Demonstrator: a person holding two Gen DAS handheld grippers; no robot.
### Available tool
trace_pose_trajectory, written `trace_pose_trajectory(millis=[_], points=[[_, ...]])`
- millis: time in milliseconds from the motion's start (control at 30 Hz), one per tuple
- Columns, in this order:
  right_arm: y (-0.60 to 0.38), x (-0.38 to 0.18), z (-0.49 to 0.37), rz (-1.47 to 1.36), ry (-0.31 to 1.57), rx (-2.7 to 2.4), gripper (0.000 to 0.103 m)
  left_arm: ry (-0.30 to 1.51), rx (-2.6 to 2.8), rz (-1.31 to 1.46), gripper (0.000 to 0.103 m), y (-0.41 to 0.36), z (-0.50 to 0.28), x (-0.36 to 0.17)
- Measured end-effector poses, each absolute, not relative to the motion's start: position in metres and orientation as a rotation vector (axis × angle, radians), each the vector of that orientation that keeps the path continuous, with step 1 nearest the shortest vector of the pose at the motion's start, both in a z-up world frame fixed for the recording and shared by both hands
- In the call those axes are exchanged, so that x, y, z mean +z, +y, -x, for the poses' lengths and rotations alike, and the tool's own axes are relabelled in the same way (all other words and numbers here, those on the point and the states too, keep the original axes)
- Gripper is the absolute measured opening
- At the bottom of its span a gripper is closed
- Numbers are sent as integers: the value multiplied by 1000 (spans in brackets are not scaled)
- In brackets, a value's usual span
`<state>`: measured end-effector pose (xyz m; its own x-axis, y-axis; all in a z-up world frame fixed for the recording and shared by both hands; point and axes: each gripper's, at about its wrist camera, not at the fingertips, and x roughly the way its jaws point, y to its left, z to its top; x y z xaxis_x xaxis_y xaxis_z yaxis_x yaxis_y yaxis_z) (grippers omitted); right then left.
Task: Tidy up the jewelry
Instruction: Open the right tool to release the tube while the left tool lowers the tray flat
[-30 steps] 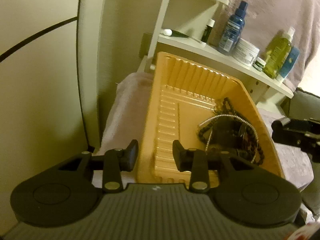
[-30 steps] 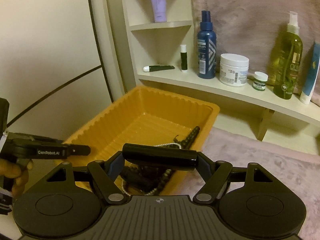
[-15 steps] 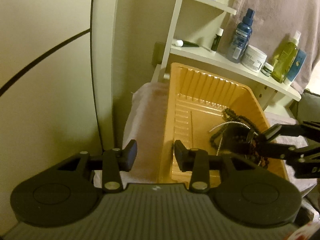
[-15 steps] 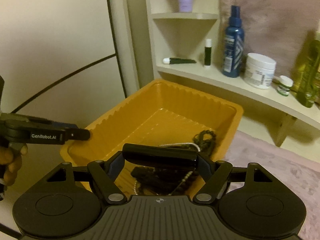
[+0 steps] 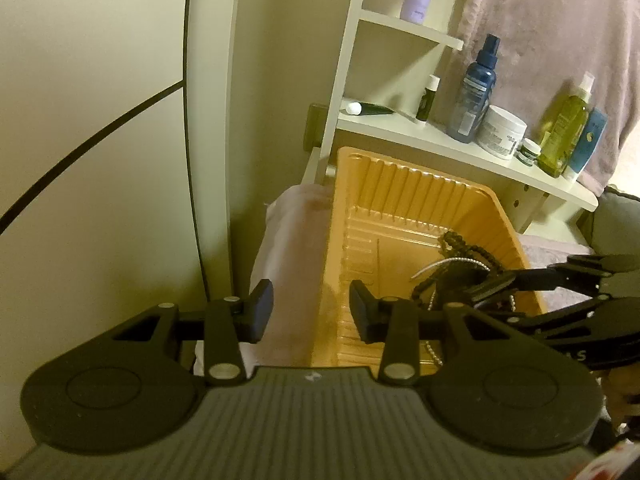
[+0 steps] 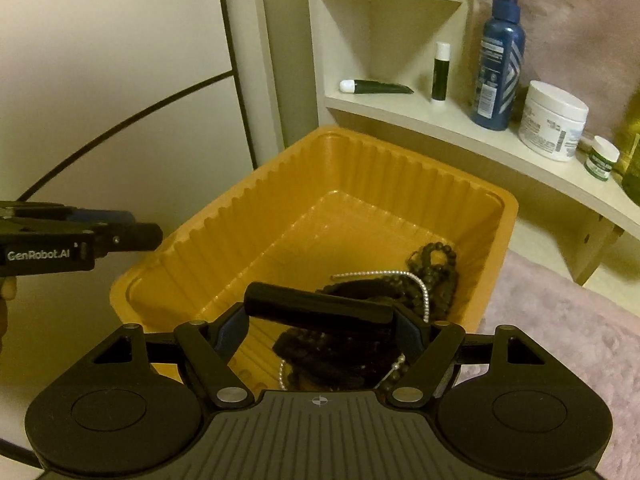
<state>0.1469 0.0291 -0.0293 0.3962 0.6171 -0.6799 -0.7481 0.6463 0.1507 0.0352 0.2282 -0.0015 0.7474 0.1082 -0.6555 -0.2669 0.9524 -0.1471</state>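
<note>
Orange tray (image 6: 404, 168) lengthwise toward shelf, jewelry (image 6: 400, 292) inside, left hand-held gripper (image 5: 311, 311) open, right hand-held gripper (image 6: 320, 310) state unclear.

Left wrist view: sits behind left claw (image 5: 311, 311), looks forward and down over tray (image 5: 400, 184) near-left corner, close. Right wrist view: behind right claw (image 6: 318, 309), looks down into same tray from near-right side (closer still). Both share tray, bead pile (image 6: 400, 292), shelf (image 6: 460, 132) beyond.
</note>
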Motion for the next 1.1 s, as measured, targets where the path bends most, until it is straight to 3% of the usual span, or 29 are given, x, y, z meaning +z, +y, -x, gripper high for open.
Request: trace_pose_trajectory(millis=[467, 767, 1100], points=[[25, -22, -142, 165, 758, 874, 84, 680, 212, 204, 46, 219, -32, 7], [-27, -12, -142, 53, 745, 790, 84, 651, 216, 167, 64, 204, -25, 15], [-82, -8, -138, -63, 771, 691, 84, 663, 186, 133, 91, 175, -29, 15]])
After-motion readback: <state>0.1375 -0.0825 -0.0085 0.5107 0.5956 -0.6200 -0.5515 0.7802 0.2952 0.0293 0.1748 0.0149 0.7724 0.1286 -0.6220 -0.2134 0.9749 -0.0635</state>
